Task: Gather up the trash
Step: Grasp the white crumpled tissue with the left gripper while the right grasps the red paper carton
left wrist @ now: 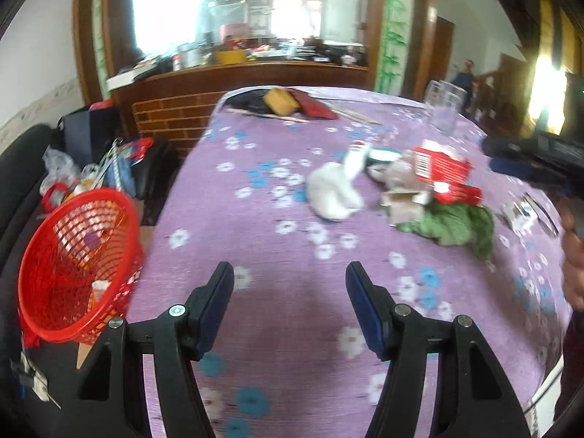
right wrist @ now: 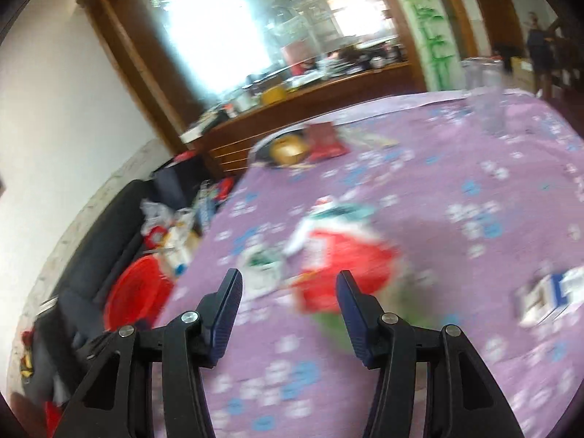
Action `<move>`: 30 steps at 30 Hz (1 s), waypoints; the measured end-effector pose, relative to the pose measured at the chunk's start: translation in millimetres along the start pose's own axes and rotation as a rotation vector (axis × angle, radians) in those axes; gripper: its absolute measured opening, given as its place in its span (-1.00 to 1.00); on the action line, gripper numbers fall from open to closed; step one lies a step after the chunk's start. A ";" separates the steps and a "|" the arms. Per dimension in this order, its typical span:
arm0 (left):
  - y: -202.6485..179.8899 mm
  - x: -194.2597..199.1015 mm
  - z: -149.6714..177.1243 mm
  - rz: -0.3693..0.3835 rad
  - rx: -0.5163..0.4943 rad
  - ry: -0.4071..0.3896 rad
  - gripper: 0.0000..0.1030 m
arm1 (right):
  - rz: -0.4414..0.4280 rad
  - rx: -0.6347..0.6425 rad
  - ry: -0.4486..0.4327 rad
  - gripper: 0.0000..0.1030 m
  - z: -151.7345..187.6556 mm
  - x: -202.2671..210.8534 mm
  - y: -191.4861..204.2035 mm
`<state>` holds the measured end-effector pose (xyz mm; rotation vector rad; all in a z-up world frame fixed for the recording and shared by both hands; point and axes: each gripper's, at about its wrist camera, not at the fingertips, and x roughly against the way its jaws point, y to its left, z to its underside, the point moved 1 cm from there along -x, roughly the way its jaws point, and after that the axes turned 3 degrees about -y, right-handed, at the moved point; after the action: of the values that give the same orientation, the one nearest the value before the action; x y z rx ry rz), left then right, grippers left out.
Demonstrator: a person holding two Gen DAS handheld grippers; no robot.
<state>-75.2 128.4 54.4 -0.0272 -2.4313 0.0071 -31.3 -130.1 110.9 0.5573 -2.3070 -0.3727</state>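
Observation:
A pile of trash lies on the purple flowered tablecloth (left wrist: 277,314): a crumpled white tissue (left wrist: 334,191), red packaging (left wrist: 443,171), a small cardboard box (left wrist: 403,204) and green leaves (left wrist: 456,224). A red mesh basket (left wrist: 73,262) stands off the table's left edge. My left gripper (left wrist: 290,275) is open and empty over the cloth, short of the tissue. My right gripper (right wrist: 288,283) is open and empty, just before the blurred red packaging (right wrist: 343,266). It also shows in the left wrist view (left wrist: 525,160), by the pile.
A clear glass (left wrist: 443,107) stands at the far right of the table. A yellow object and a red pouch (left wrist: 314,106) lie at the far edge. A small white and blue box (right wrist: 547,294) lies right. A black sofa with clutter (left wrist: 22,168) is left.

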 end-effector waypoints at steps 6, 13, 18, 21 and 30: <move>-28.8 -6.1 0.4 0.037 -0.061 0.022 0.22 | -0.028 -0.005 0.081 0.13 -13.1 -36.0 -45.9; -32.0 -10.4 -4.8 0.044 -0.058 0.041 0.22 | -0.089 0.043 0.140 -0.64 -0.2 -63.0 -42.0; -27.6 -19.1 -12.5 0.033 -0.036 0.056 0.22 | -0.104 0.075 0.086 -0.89 12.6 -37.1 -25.1; -25.5 -25.9 -22.0 0.026 -0.017 0.055 0.22 | -0.138 0.056 0.044 -0.90 22.5 -12.9 -18.4; -16.9 -81.2 -60.4 0.037 0.112 0.117 0.23 | -0.101 0.025 -0.079 -0.91 53.3 44.4 -15.4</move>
<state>25.4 109.7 47.5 -0.0221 -2.3092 0.1539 -93.4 -159.8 93.3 0.6845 -2.3674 -0.4209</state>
